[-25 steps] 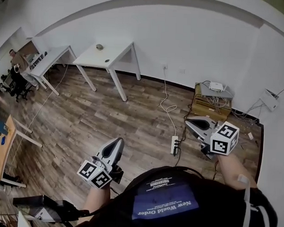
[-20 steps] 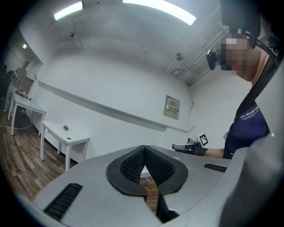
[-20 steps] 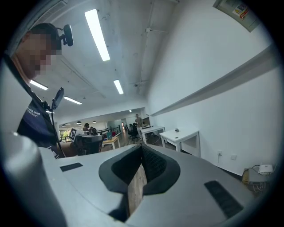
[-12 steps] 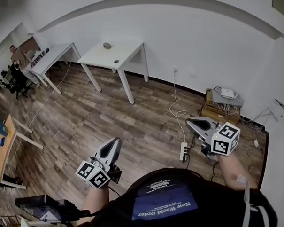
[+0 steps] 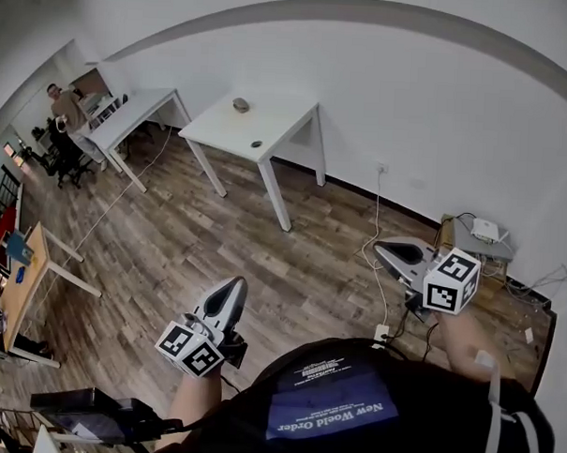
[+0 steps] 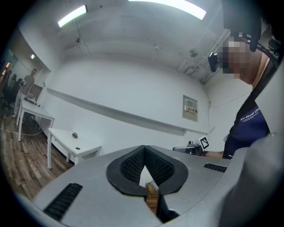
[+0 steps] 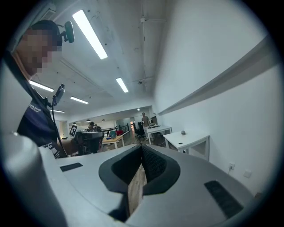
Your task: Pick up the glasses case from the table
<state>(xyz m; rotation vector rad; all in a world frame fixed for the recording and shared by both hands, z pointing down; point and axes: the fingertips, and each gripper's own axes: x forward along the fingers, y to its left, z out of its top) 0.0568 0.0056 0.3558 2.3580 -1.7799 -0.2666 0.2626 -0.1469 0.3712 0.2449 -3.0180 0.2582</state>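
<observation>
Head view: the glasses case, a small grey oval, lies on the white table by the wall, near its far edge, with a small dark spot closer to the front. Both grippers are well apart from it, across wood floor. The left gripper and right gripper have their jaws clenched on nothing. A power strip and white cable lie below the right gripper; a second white table and a seated person are at left.
</observation>
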